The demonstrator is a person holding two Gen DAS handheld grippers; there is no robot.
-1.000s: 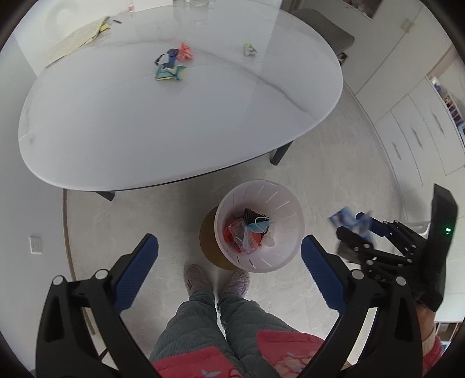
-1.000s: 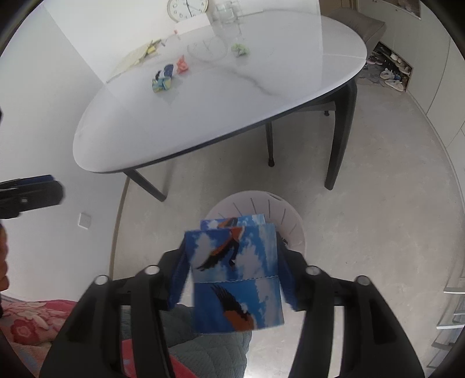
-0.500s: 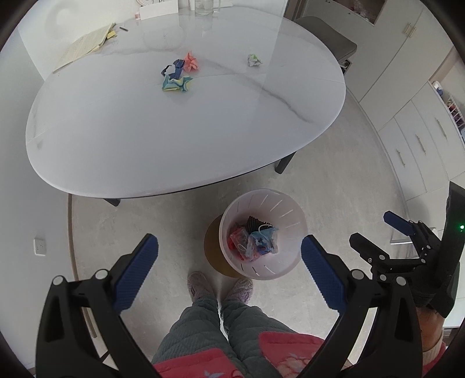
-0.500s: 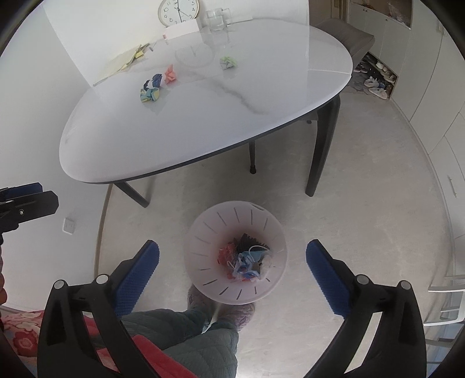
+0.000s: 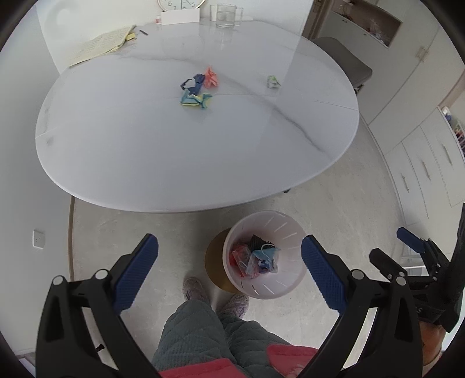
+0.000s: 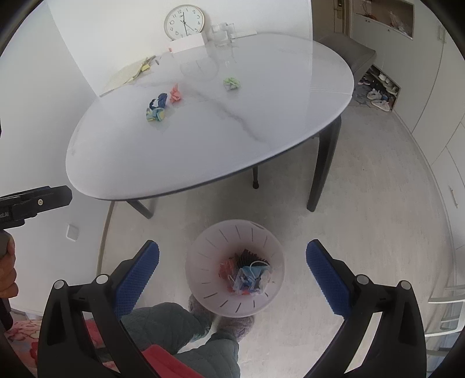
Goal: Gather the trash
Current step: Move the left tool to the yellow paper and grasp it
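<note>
Dropped since a second ago: blue bird-print paper, gone from between the right gripper [image 6: 232, 273] pads and now lying among the trash [image 6: 247, 277] in the white bin [image 6: 203, 247]. Right jaws spread wide and empty, hanging over the bin. Left gripper [image 5: 229, 272] likewise wide open, nothing between its pads, just left of the bin in its own view. Near the bin, slippered feet [image 5: 195, 288] and quilted trouser legs of the person on the pale floor. Farther out, on the oval marble table [image 6: 203, 162], four crumpled scraps still uncollected: a blue-yellow wad [image 6: 155, 114], a dark blue one [image 6: 159, 100], a pink one [image 6: 175, 93] and, apart to the right, a green one [image 6: 232, 83]. Beyond those, papers [image 6: 125, 76], glasses [image 6: 222, 36] and a clock [image 6: 184, 22] against the wall.
</note>
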